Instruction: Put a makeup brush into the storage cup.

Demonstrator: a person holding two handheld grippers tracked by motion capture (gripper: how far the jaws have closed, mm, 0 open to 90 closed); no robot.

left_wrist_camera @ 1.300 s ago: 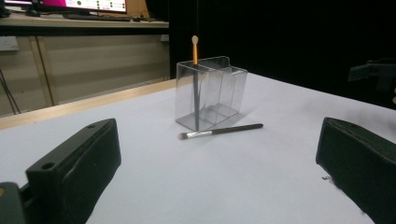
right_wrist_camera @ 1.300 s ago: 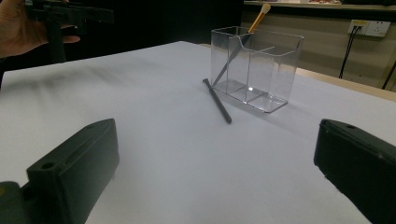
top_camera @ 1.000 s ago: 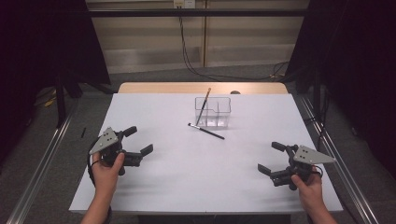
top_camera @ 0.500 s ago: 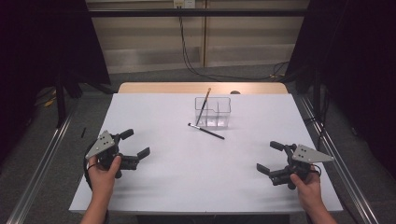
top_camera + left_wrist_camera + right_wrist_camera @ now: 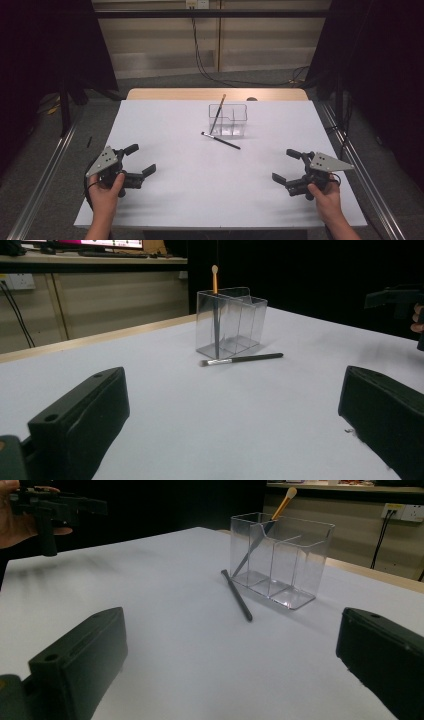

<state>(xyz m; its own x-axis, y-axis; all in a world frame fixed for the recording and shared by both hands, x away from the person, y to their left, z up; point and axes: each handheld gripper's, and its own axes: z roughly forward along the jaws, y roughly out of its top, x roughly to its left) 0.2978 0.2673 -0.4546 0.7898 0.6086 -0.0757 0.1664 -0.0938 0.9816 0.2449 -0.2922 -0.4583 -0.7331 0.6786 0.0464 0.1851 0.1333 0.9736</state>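
dark room, black curtains hanging on both sides, and a white table (image 5: 200,170) sitting in the middle with a wooden strip along its far edge. a clear plastic organizer (image 5: 229,120) is standing toward the far centre of the table, split into compartments. one brush with an orange tip (image 5: 218,114) is leaning upright inside its left end compartment, poking out over the rim. a second, dark brush (image 5: 220,141) is lying flat on the table just in front of the organizer, angled, looks like it's nearly touching the base in the left gripper view.

the left gripper (image 5: 139,161) is sitting near the front left of the table in the person's hand, jaws spread wide and gripping nothing. the right gripper (image 5: 286,165) is doing the same near the front right, jaws wide apart, nothing between them. both are well apart from the organizer and from each other, pointing roughly in toward the middle.
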